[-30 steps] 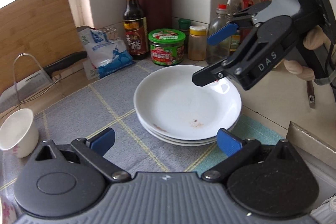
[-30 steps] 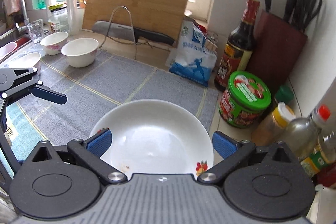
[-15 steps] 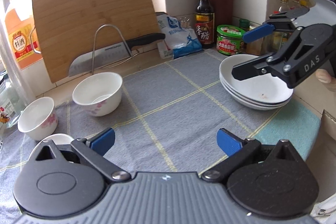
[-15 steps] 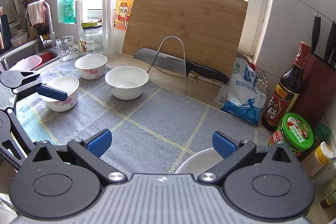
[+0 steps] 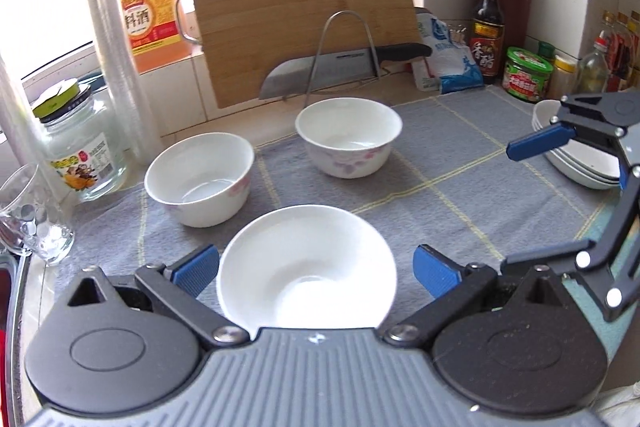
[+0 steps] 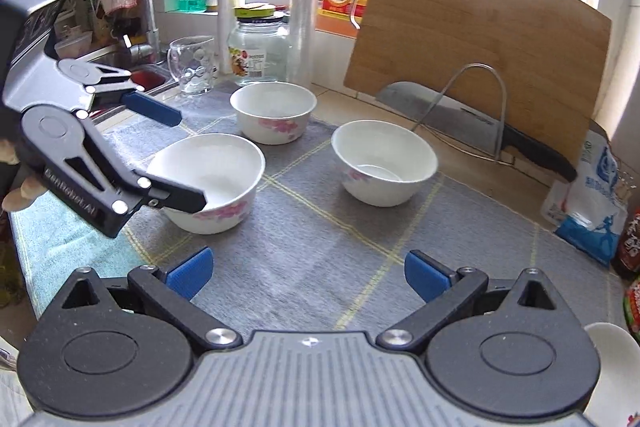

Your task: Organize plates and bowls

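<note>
While you hold both tongs wide and empty over the grey mat [image 5: 440, 163], three white bowls with pink flowers sit on it. Take the cutting board [image 5: 296, 7] at the back as your marker.

Your left tongs [image 5: 316, 269] have their blue pads on each side of the near bowl [image 5: 306, 267], the one farthest in front of the board. The pads are spread and do not squeeze it. From the right wrist view, one black finger [image 6: 180, 197] of the left tongs reaches over that bowl's rim [image 6: 208, 183], and the other finger sits higher up, well apart from it.

The middle bowl [image 5: 200, 179] sits closer to the board, toward the glass jar [image 5: 76, 147]. The far bowl [image 5: 348, 137] sits just in front of the board, near the knife [image 5: 344, 71] in its wire rack.

Your right tongs [image 6: 308, 273] hang over bare mat, between the near bowl and the far bowl [image 6: 384, 163], touching neither.

The stack of plates [image 5: 576, 159] rests on the mat off to the right of the board, behind your right tongs' blue pad [image 5: 540, 145].
</note>
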The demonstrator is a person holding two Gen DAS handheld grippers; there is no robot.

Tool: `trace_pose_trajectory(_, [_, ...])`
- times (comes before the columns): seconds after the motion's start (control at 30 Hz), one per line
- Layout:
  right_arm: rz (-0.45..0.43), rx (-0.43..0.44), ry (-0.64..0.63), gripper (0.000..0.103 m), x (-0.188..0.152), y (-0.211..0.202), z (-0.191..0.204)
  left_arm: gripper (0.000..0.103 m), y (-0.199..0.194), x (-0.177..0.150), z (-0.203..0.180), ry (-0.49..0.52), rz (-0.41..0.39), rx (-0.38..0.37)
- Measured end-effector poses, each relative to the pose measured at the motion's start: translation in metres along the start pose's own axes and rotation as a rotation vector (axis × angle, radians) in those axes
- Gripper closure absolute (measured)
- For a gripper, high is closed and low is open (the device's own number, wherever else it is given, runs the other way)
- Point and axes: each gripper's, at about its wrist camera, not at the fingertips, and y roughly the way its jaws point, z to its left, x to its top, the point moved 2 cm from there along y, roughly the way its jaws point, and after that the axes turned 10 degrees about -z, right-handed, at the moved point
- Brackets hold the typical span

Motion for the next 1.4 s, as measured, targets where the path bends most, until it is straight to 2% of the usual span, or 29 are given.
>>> trace_pose_trajectory(0.17, [0.020, 0.033, -0.065, 0.000, 0.002, 0.030, 0.034, 0.001, 0.016, -0.009, 0.032, -0.017, 0.051, 0.029])
trace_pose_trajectory(0.33, [0.037, 0.064, -0.082, 0.000, 0.005, 0.053, 0.053, 0.003, 0.028, -0.017, 0.042, -0.029, 0.084, 0.004])
trace_pose_trajectory(0.5, [0.049, 0.073, -0.090, 0.001, 0.007, 0.066, 0.062, 0.020, 0.037, -0.020, 0.048, -0.058, 0.101, -0.033])
trace_pose_trajectory(0.57, [0.051, 0.075, -0.091, 0.004, 0.008, 0.070, 0.064, 0.025, 0.039, -0.020, 0.049, -0.068, 0.104, -0.052])
trace_pose_trajectory(0.63, [0.047, 0.075, -0.095, 0.011, 0.010, 0.072, 0.065, 0.027, 0.040, -0.020, 0.048, -0.071, 0.104, -0.069])
trace_pose_trajectory(0.7, [0.044, 0.078, -0.097, 0.014, 0.012, 0.073, 0.066, 0.034, 0.041, -0.020, 0.047, -0.070, 0.105, -0.081])
trace_pose_trajectory(0.9, [0.038, 0.080, -0.092, 0.018, 0.014, 0.074, 0.066, 0.051, 0.045, -0.019, 0.046, -0.073, 0.114, -0.123])
trace_pose_trajectory(1.2, [0.037, 0.081, -0.076, 0.018, 0.015, 0.069, 0.066, 0.052, 0.043, -0.017, 0.043, -0.075, 0.115, -0.123])
trace_pose_trajectory(1.4, [0.027, 0.081, -0.072, 0.018, 0.016, 0.047, 0.061, 0.052, 0.032, -0.009, 0.030, -0.065, 0.096, -0.144])
